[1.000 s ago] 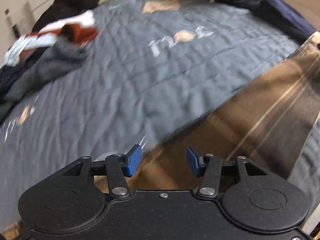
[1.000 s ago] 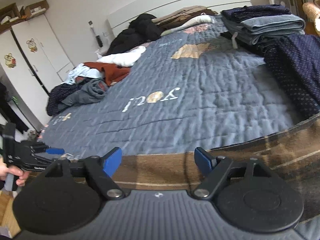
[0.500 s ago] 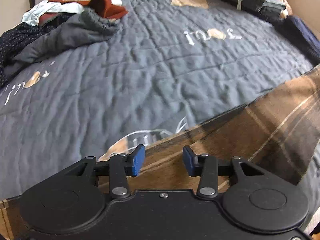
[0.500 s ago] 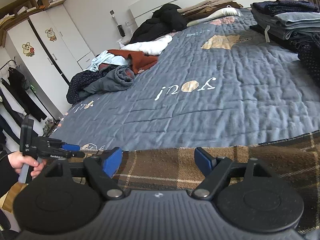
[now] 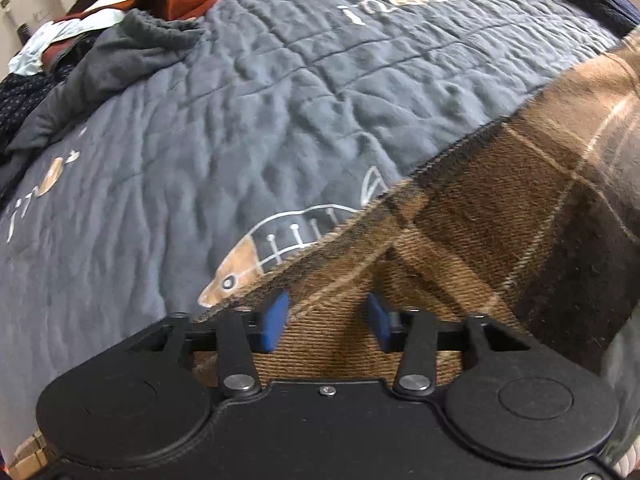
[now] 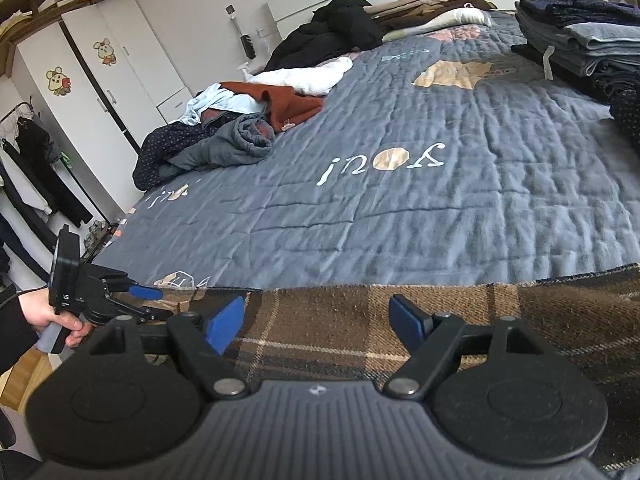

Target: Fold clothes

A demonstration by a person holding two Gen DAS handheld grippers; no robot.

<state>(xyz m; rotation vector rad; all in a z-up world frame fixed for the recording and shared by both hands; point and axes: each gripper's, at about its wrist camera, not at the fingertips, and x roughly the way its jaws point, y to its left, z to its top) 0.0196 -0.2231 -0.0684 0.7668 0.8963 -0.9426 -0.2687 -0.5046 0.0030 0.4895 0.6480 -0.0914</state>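
brown plaid cloth lies along the near edge of the grey bedspread. left claw and right claw both sit over it, fingers spread apart, gripping nothing. unfolded clothes pile lies well apart.

My two wrist cameras look low along my fingers across the bed; both share the plaid cloth
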